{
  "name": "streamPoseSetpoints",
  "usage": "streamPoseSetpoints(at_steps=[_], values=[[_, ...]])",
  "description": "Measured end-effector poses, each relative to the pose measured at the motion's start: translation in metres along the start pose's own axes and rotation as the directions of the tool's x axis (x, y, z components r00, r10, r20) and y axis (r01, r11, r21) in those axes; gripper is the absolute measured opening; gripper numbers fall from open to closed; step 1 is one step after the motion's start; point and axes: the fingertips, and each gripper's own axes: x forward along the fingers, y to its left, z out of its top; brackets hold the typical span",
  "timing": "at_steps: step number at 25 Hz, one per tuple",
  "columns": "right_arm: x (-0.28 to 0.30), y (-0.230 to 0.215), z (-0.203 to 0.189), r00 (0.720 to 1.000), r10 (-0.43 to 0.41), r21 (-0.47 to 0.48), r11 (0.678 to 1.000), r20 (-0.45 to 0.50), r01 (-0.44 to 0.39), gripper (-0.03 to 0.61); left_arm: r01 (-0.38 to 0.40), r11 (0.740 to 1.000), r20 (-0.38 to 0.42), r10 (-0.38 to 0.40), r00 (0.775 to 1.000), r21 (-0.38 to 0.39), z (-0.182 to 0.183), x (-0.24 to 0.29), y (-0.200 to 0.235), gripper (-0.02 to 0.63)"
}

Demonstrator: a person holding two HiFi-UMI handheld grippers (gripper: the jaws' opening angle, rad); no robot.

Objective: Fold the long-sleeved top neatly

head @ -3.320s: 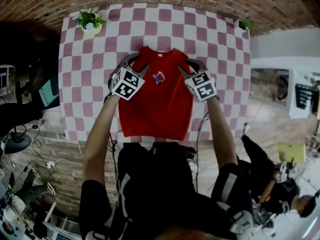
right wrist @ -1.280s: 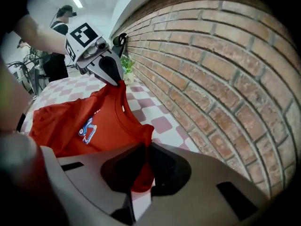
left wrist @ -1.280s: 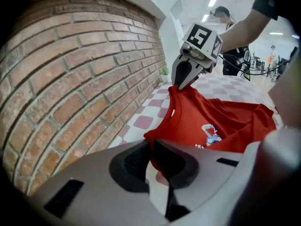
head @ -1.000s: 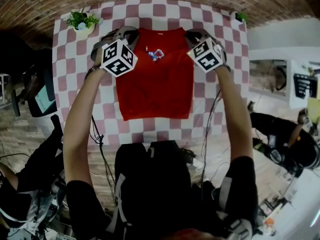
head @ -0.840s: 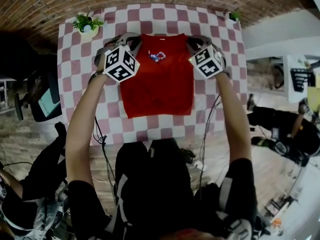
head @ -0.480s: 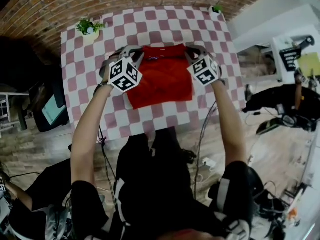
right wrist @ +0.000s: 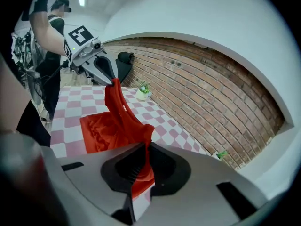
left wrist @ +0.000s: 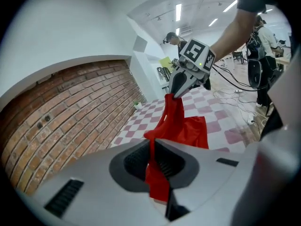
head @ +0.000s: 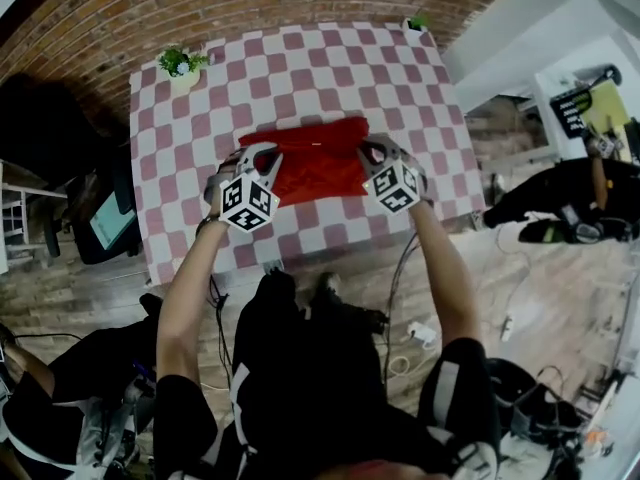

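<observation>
The red long-sleeved top [head: 318, 160] lies across the middle of the checkered table [head: 300, 68], its far part lifted and carried over the near part. My left gripper [head: 266, 155] is shut on the top's left corner, and the cloth [left wrist: 153, 149] hangs pinched between its jaws. My right gripper [head: 369, 152] is shut on the right corner, with red fabric [right wrist: 143, 166] squeezed between its jaws. A taut raised edge of cloth runs between the two. Each gripper view shows the other gripper [left wrist: 181, 86] [right wrist: 107, 74] holding its end above the crumpled top [right wrist: 106, 128].
A white pot with a green plant [head: 182, 65] stands at the table's far left corner, a smaller plant [head: 415, 25] at the far right. A brick wall [head: 150, 8] backs the table. Another person [head: 570, 203] is on the floor to the right; cables lie near my feet.
Both grippers have carried the top's far edge toward me, over the lower part. The visible red area has shrunk from a full spread to a short band.
</observation>
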Motion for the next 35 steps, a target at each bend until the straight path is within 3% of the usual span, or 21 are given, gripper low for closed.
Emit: streamPoseSetpoints(at_steps=[4,17,27,35], values=[[-0.004,0.029,-0.026,0.999,0.018,-0.031,0.999,0.028,-0.017,0.031,-0.067,0.997,-0.029,0.068,0.997,0.026,-0.011,-0.003,-0.037,0.032],[0.001,0.113,-0.105,0.987,0.158,-0.043,0.987,0.006,-0.157,0.031,-0.073,0.989,-0.162,0.051,0.985,-0.128,-0.067,0.012,-0.143,0.032],[0.014,0.142,-0.136,0.982,0.188,-0.011,0.982,-0.033,-0.189,0.031,-0.073,0.97,-0.223,0.02,0.975,-0.231,-0.099,0.029,-0.179,0.032],[0.016,0.145,-0.135,0.984,0.176,0.022,0.984,-0.041,-0.175,0.032,-0.063,0.942,-0.229,-0.015,0.973,-0.329,-0.103,0.032,-0.188,0.043]])
